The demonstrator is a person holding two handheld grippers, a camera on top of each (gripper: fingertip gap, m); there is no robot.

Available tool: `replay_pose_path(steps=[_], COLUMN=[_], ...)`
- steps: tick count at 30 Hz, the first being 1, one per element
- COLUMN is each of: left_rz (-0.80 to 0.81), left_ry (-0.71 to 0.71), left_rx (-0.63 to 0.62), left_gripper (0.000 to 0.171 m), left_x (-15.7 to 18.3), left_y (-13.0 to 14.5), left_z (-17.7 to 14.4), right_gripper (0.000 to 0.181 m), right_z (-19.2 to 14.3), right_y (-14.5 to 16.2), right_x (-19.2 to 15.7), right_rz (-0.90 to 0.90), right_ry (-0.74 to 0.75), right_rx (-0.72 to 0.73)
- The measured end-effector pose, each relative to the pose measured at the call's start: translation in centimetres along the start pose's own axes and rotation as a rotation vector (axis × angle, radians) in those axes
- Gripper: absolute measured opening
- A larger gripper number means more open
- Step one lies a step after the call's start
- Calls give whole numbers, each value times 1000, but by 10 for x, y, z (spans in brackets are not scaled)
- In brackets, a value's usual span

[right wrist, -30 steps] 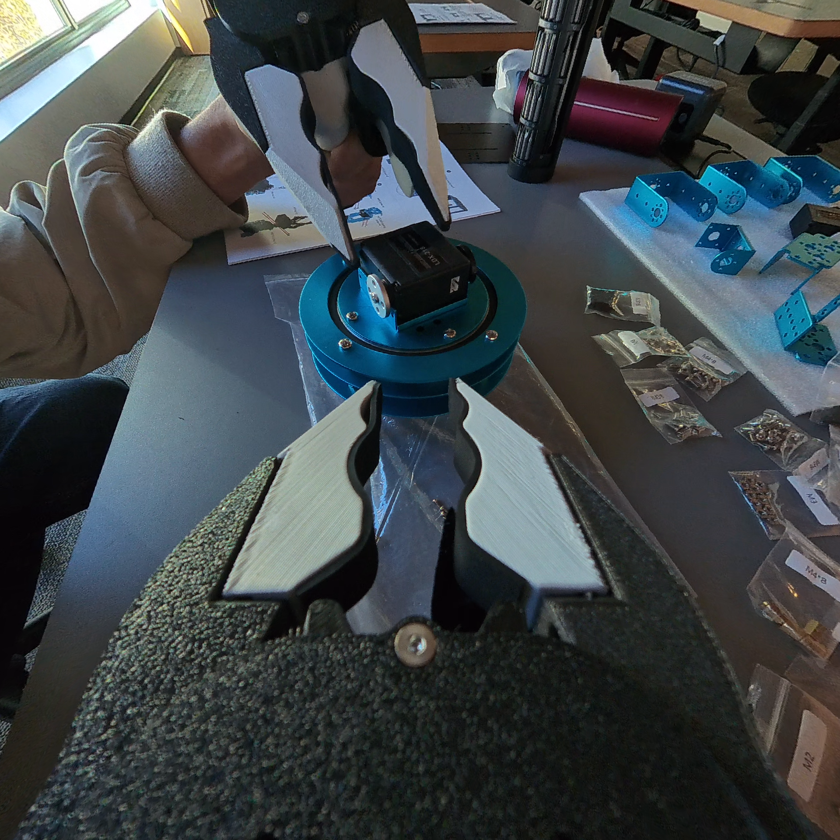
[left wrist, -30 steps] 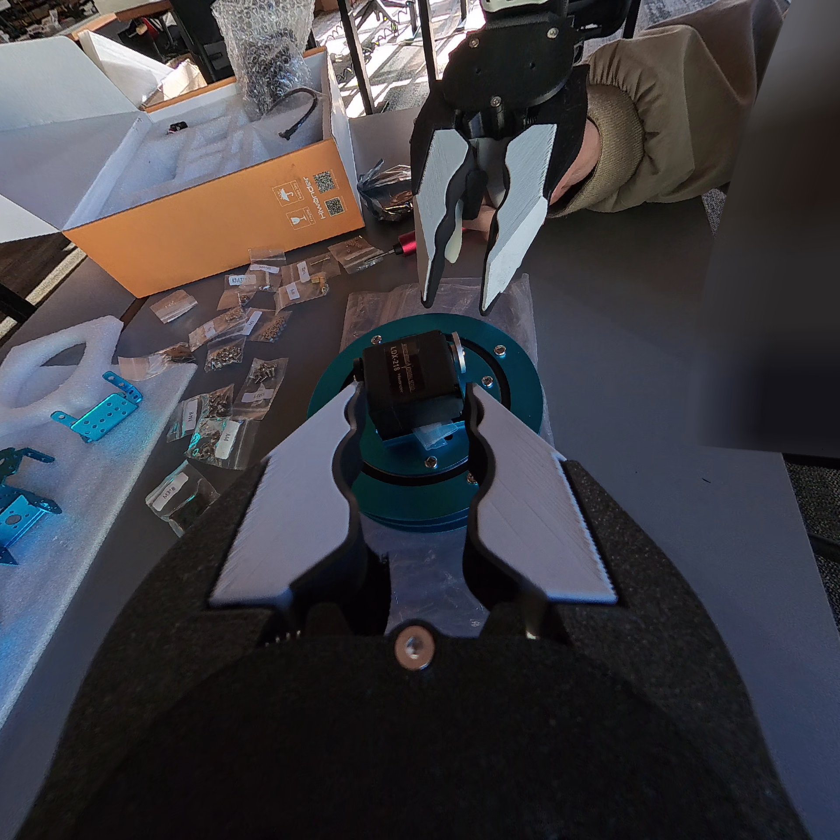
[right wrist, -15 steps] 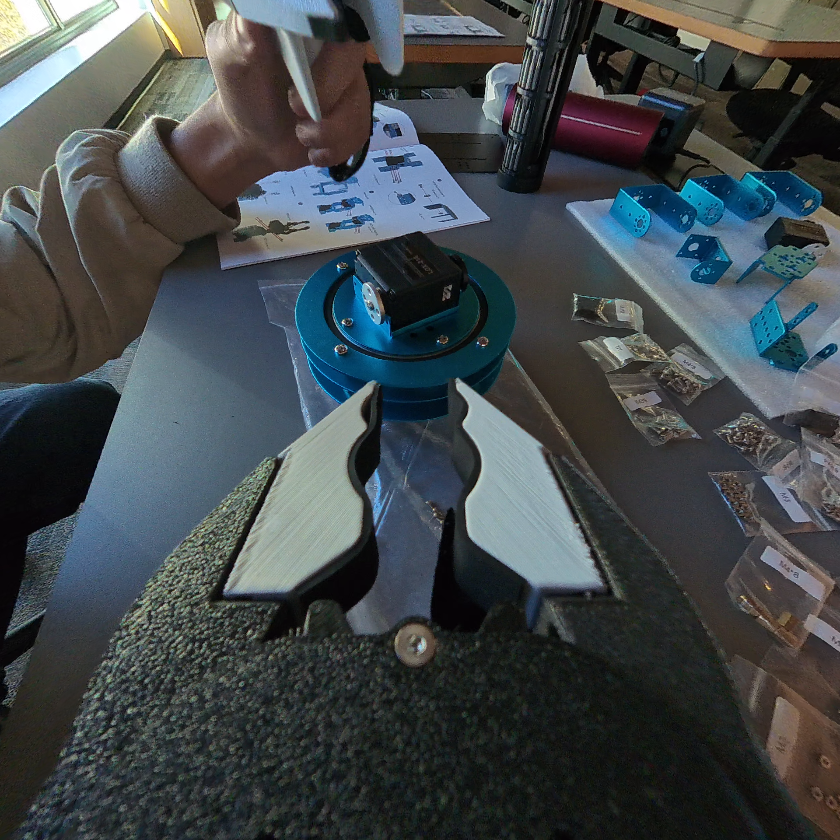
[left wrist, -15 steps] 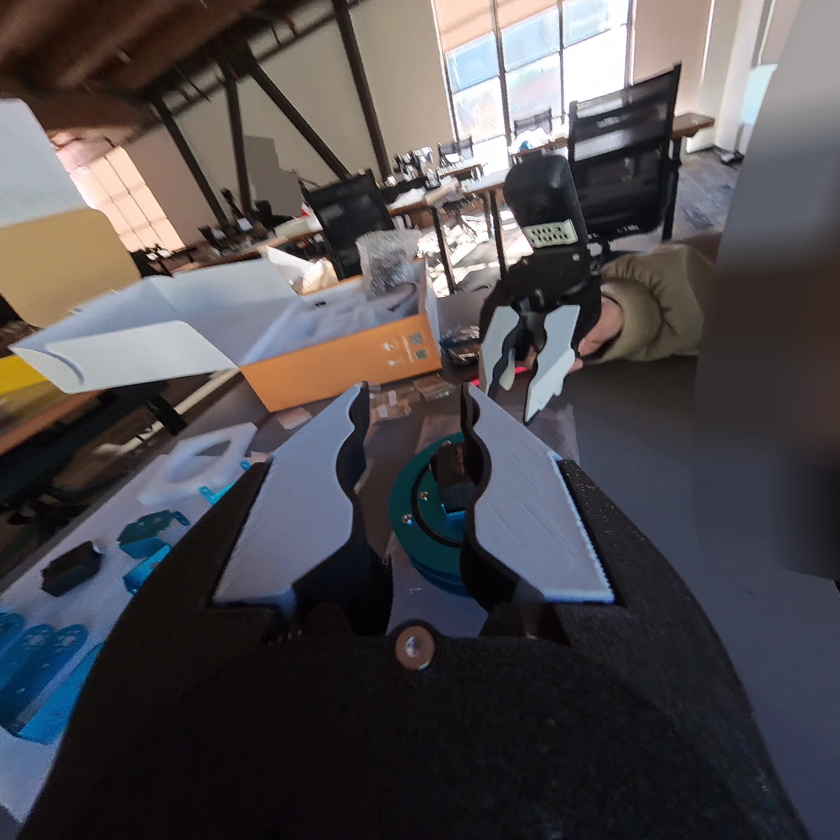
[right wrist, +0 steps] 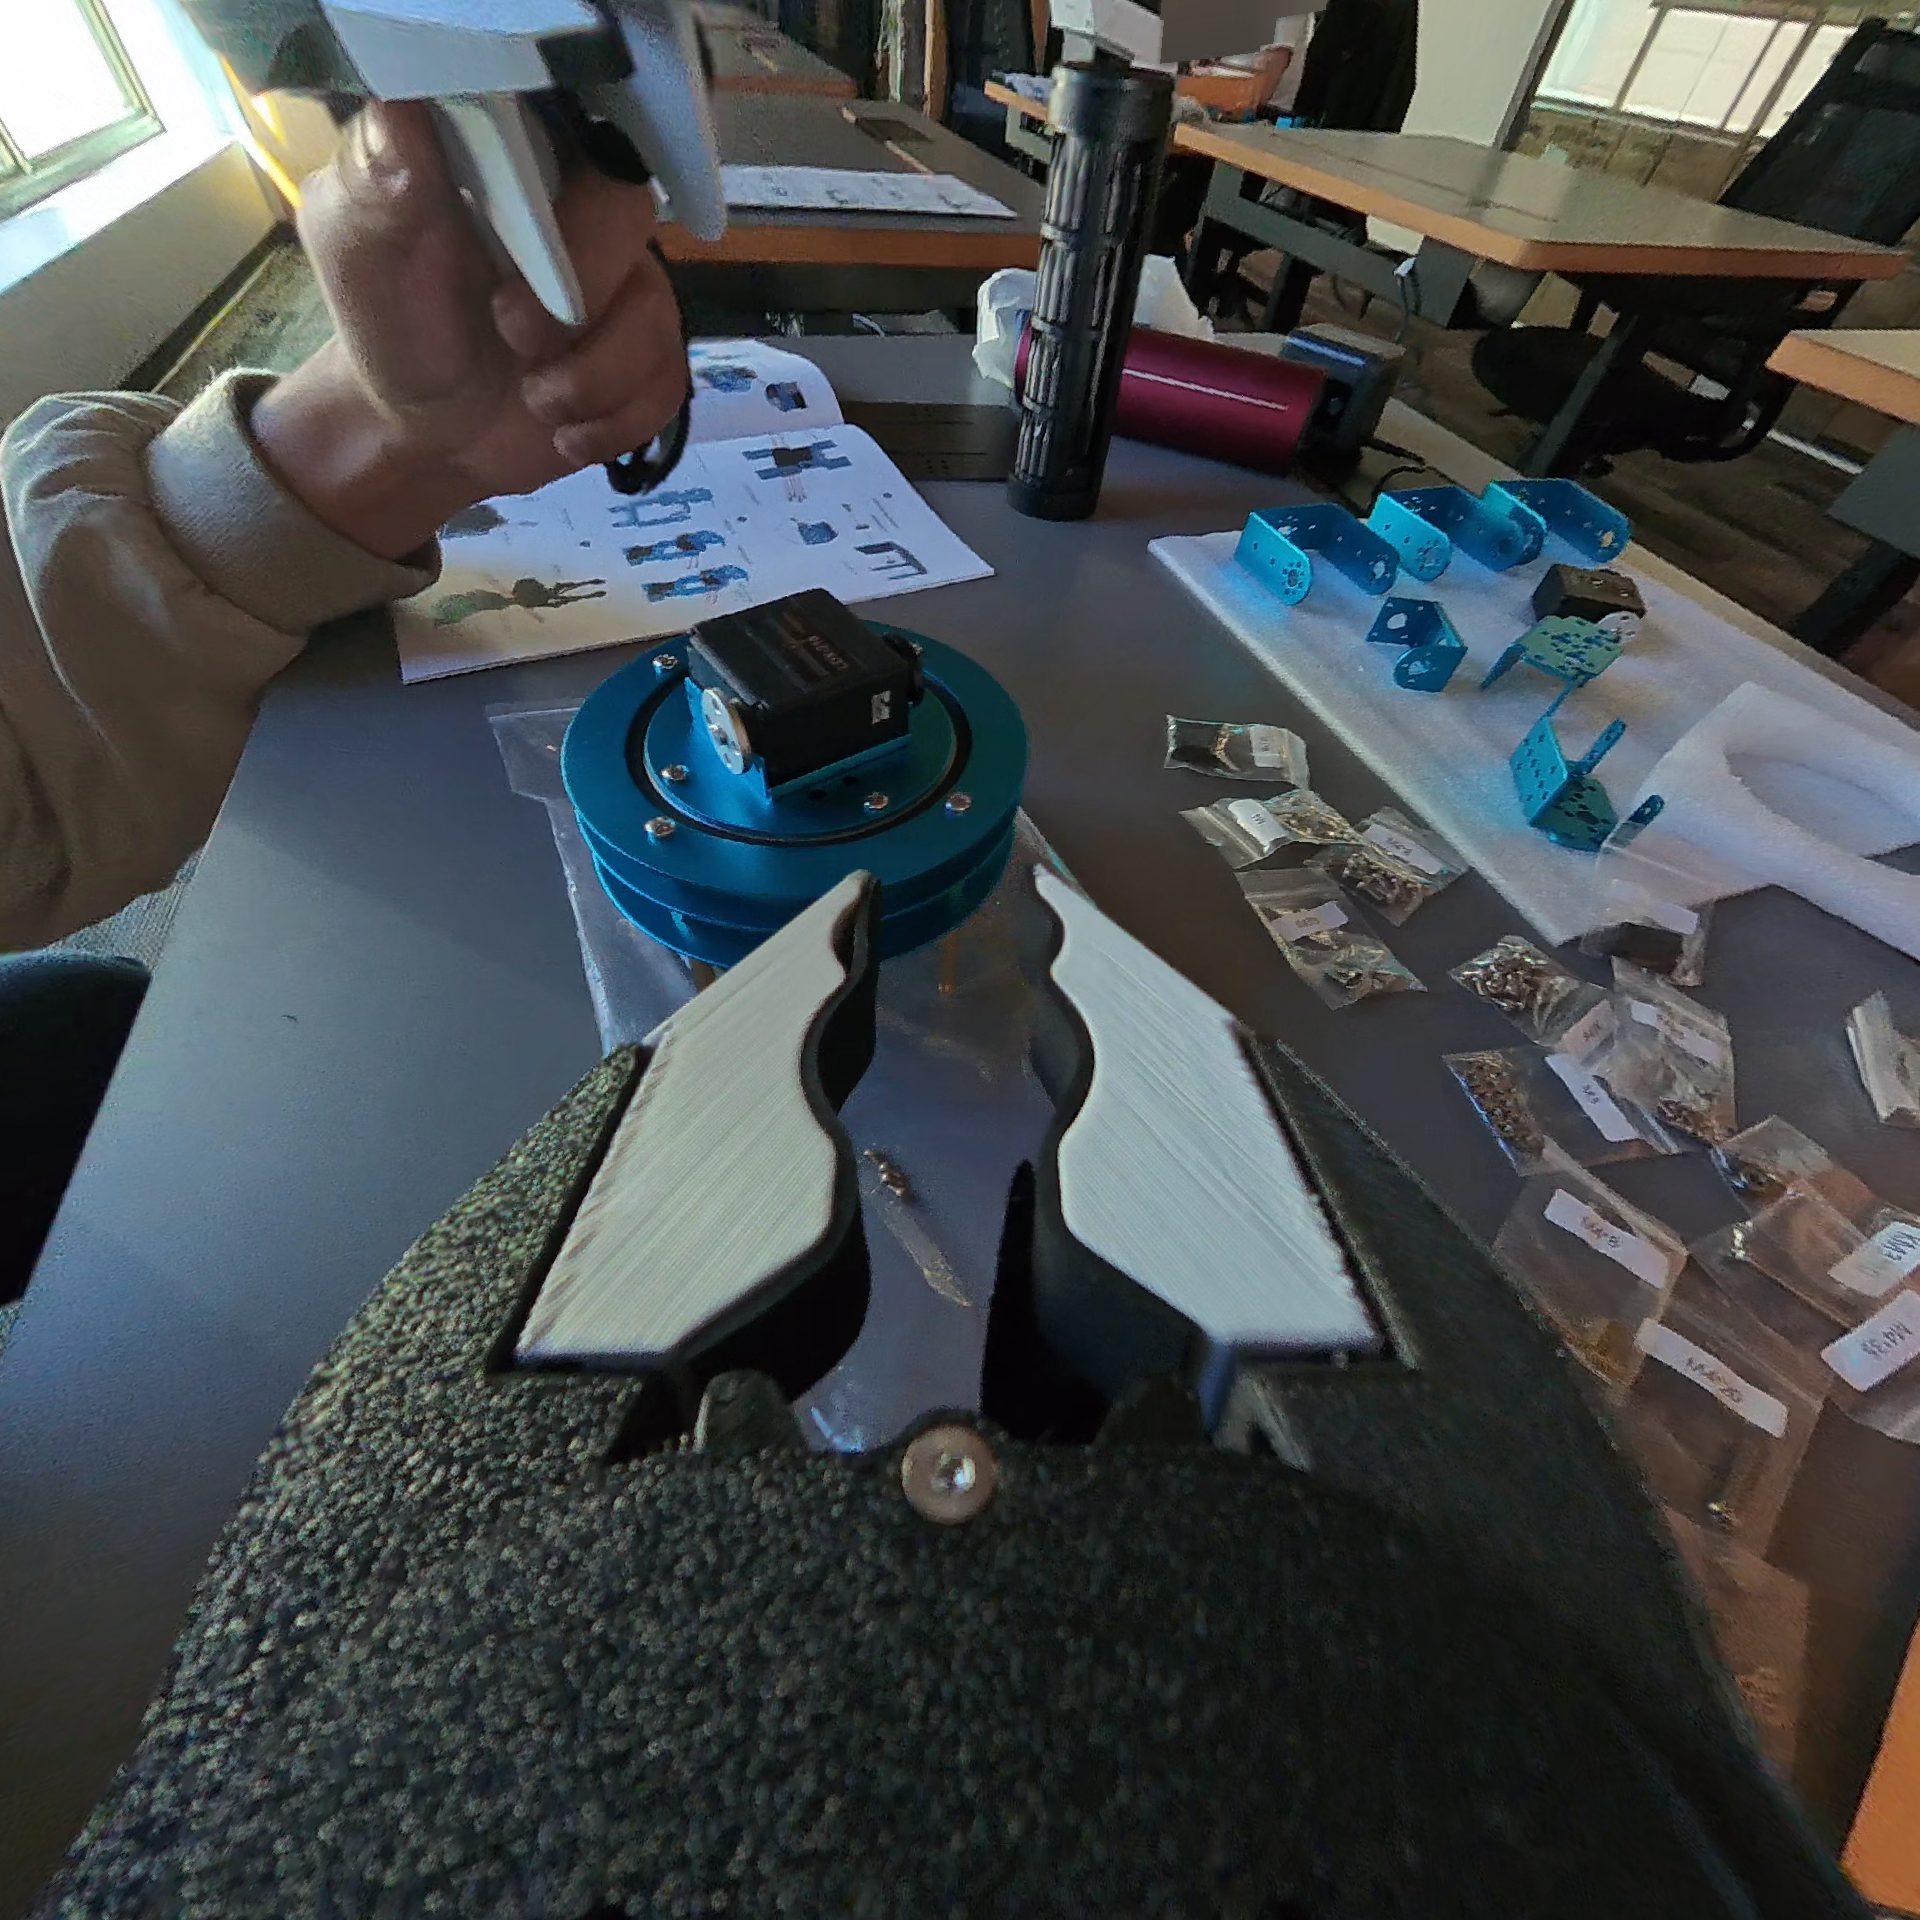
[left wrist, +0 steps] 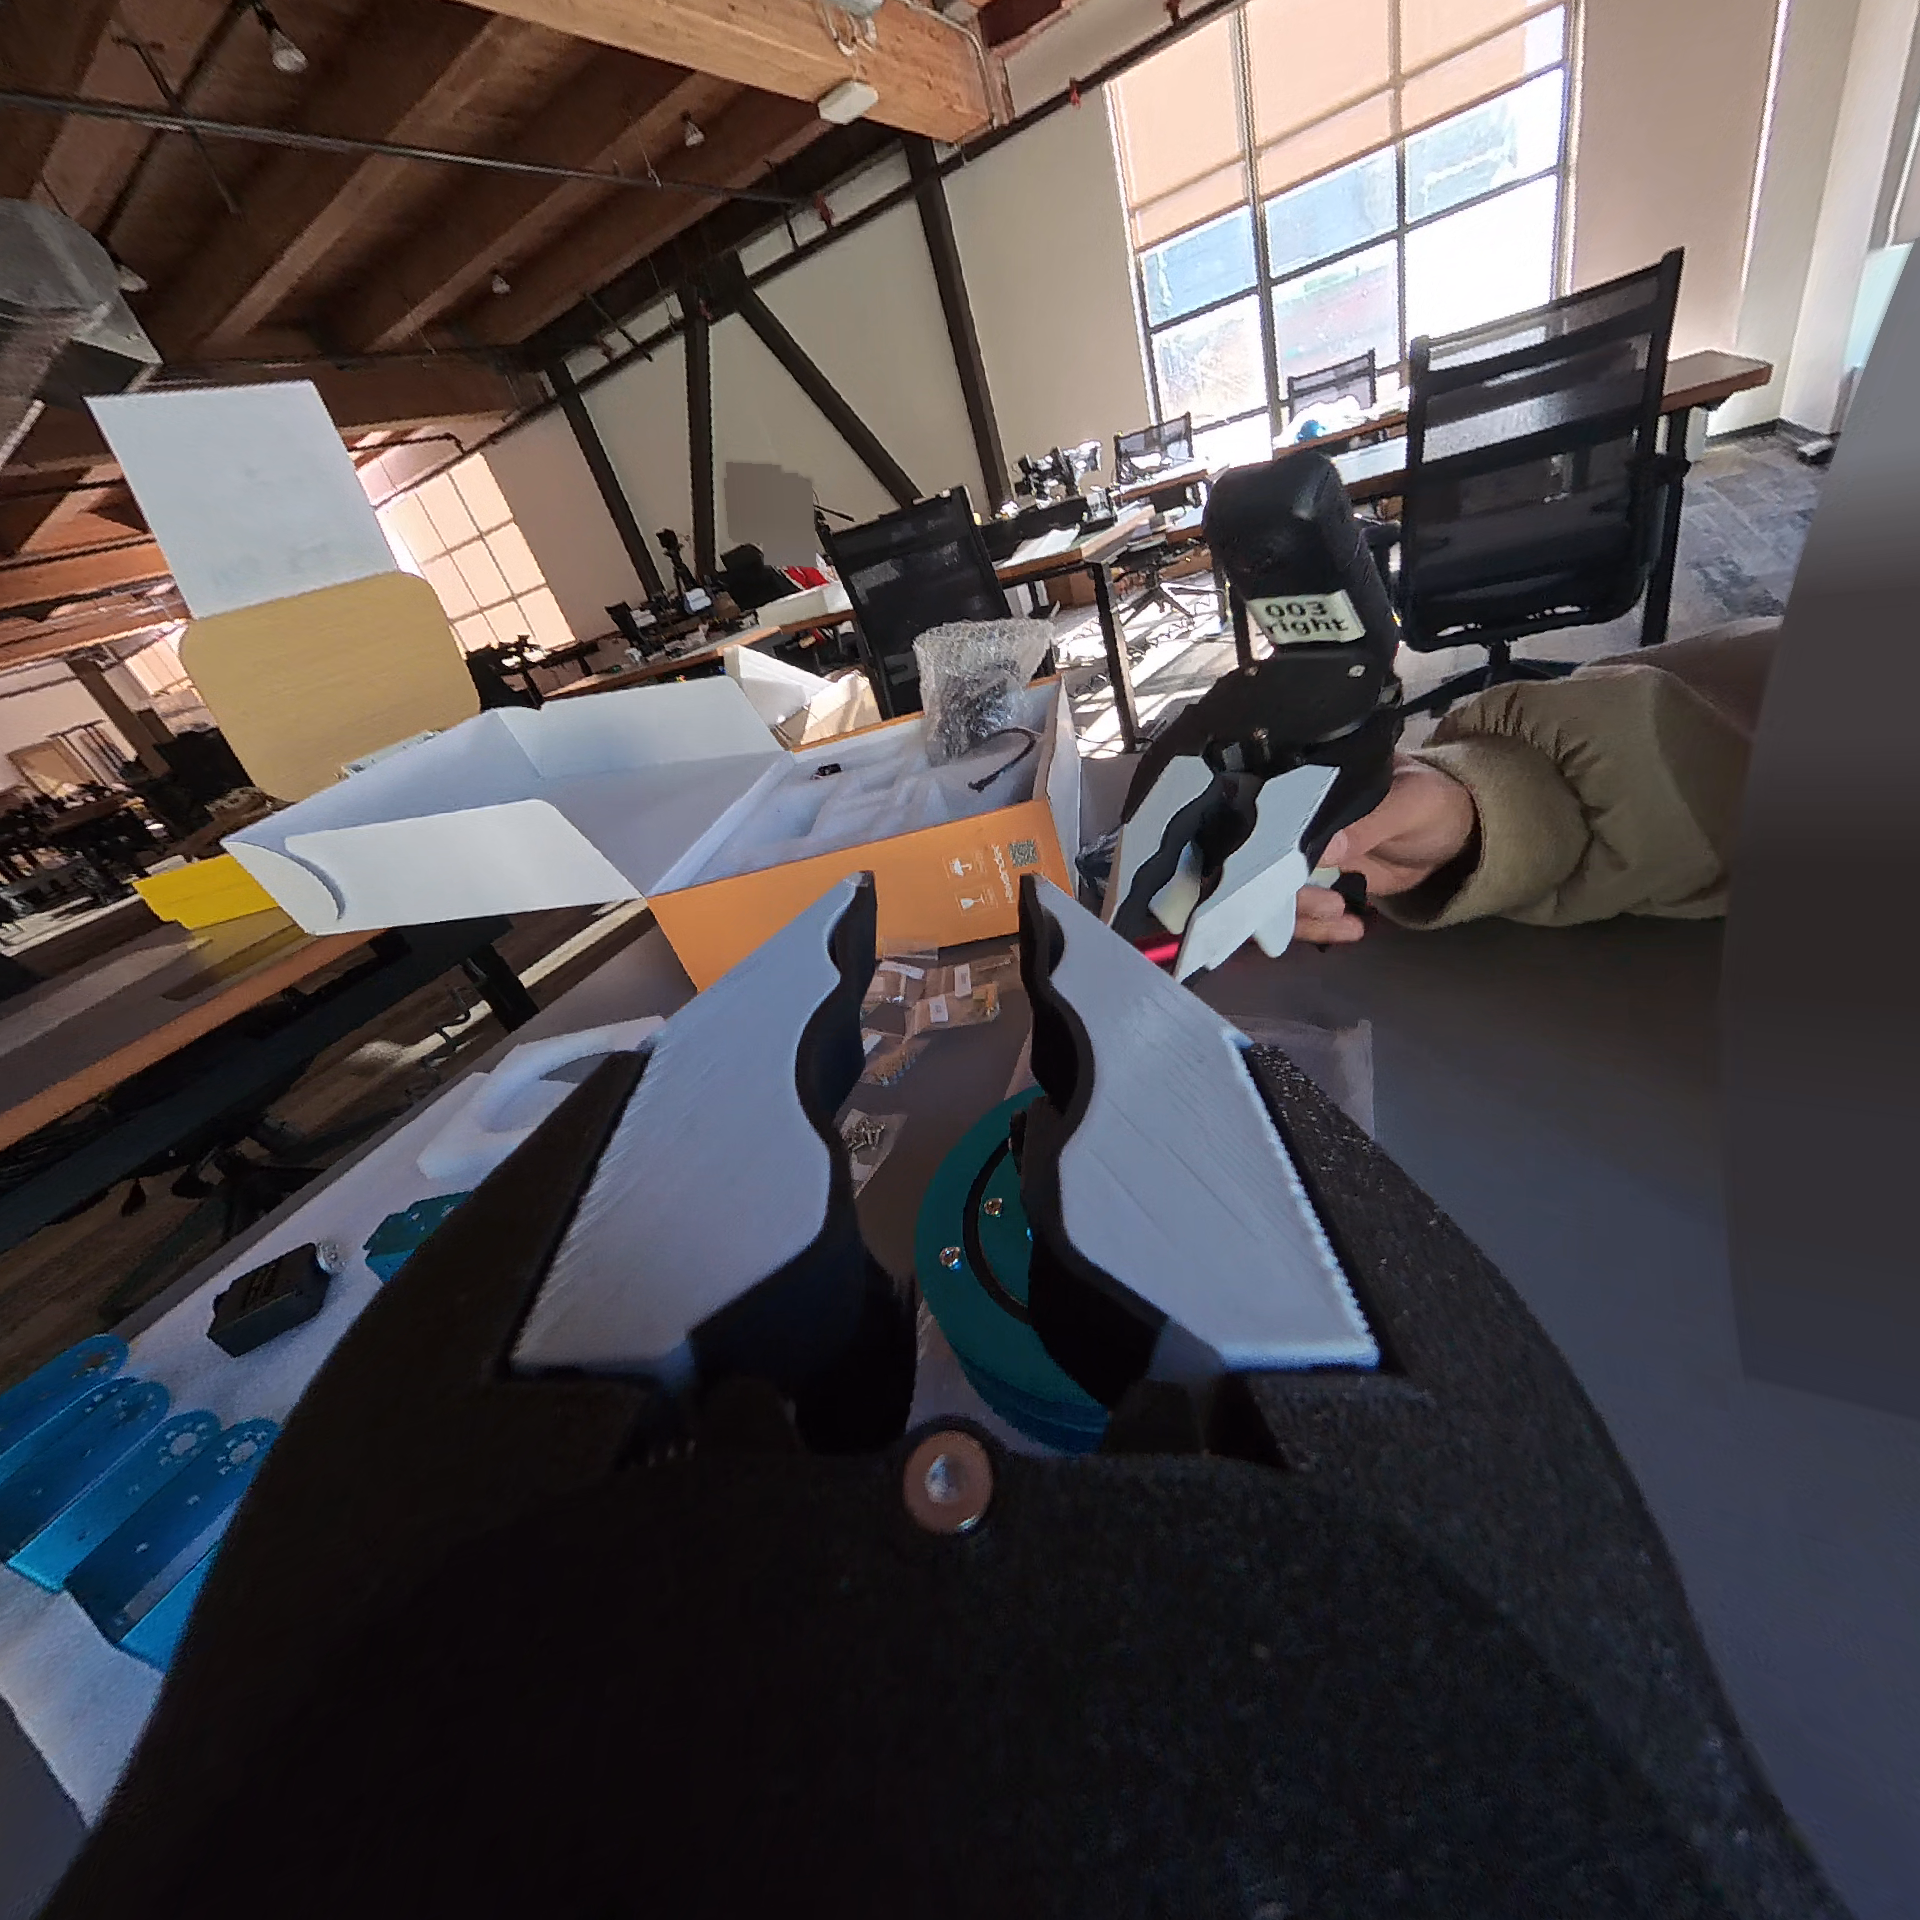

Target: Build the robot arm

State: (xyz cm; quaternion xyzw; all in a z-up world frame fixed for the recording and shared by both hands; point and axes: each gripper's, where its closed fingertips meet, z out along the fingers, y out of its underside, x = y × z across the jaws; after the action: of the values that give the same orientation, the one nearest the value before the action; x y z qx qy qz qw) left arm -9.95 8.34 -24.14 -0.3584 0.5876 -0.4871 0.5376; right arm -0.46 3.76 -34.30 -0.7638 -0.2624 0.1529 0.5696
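Note:
A blue round base (right wrist: 623, 790) stands on a clear plastic bag (right wrist: 540, 727) on the grey table, with a black servo (right wrist: 805, 686) mounted on top. My right gripper (right wrist: 954, 894) is open and empty, with its tips just short of the base's near edge. My left gripper (left wrist: 945, 904) is open and empty, raised above the table and tilted up toward the room. Only part of the base (left wrist: 961, 1226) shows between its fingers. In the right wrist view the left gripper (right wrist: 634, 244) hangs high at the top left, held by a hand (right wrist: 436, 353). In the left wrist view the right gripper (left wrist: 1164, 930) is beyond the base.
An open manual (right wrist: 675, 551) lies behind the base. Small screw bags (right wrist: 1340, 883) are spread on the right. Blue brackets (right wrist: 1434, 540) rest on white foam (right wrist: 1455, 748). A black cylinder (right wrist: 1091, 281) and a red one (right wrist: 1205, 395) stand at the back. An open orange box (left wrist: 831, 883) sits at the far side. The gap from one gripper's tips to the other's is roughly 15 centimeters. The black servo (right wrist: 805, 686) is about 6 centimeters from my right fingertips.
My left gripper has risen off the servo and base and tilted up, so its view now looks across the room. My right gripper has drawn back a little. Both stay open.

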Motion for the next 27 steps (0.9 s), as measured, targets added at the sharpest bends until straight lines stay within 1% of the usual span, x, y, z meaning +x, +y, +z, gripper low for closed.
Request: replay_pose_path(steps=[1, 3, 5, 7, 9, 11, 13, 15, 17, 19, 21, 22, 25, 27], left_rz=[5, 18, 12, -32, -118, -169, -145, -72, -96, -215, -353, -412, -560, -622], left_ry=[-8, -12, 9, 12, 31, -4, -36, -93, -121, -107, -114, -118, -157, -159], left_rx=[-9, -83, -186, -252, -298, -382, -447, -520, -485, -466, -423, -386, -265, -228], left_gripper=[26, 26, 27, 27, 28, 28, 30, 31, 31, 31, 31, 31, 31, 31], left_x=[3, 16, 42, 69, 99, 121, 145, 164, 186, 211, 228, 235, 240, 242], left_y=[1, 14, 28, 34, 39, 50, 62, 73, 73, 79, 84, 84, 79, 76], left_z=[1, 5, 5, -4, -17, -36, -58, -81, -91, -94, -96, -98, -110, -122], right_gripper=[24, 24, 24, 24, 20, 17, 17, 17, 17, 17, 16, 16, 16, 16], right_z=[-2, -7, -13, -12, -5, -1, -2, -5, -6, -7, -8, -9, -7, -7], right_y=[0, 0, 1, 11, 30, 52, 65, 70, 70, 71, 74, 77, 82, 79], right_x=[4, 11, 12, 4, -2, -2, -6, -8, -14, -27, -39, -44, -51, -50], right_rz=[4, 11, 26, 53, 48, 29, 34, 63, 118, 146, 125, 107, 72, 69], right_ry=[9, 28, 32, -8, -39, -33, -64, -98, -160, -236, -278, -286, -274, -264], right_rx=[11, 18, 3, -51, -154, -266, -339, -368, -372, -391, -423, -440, -469, -461])
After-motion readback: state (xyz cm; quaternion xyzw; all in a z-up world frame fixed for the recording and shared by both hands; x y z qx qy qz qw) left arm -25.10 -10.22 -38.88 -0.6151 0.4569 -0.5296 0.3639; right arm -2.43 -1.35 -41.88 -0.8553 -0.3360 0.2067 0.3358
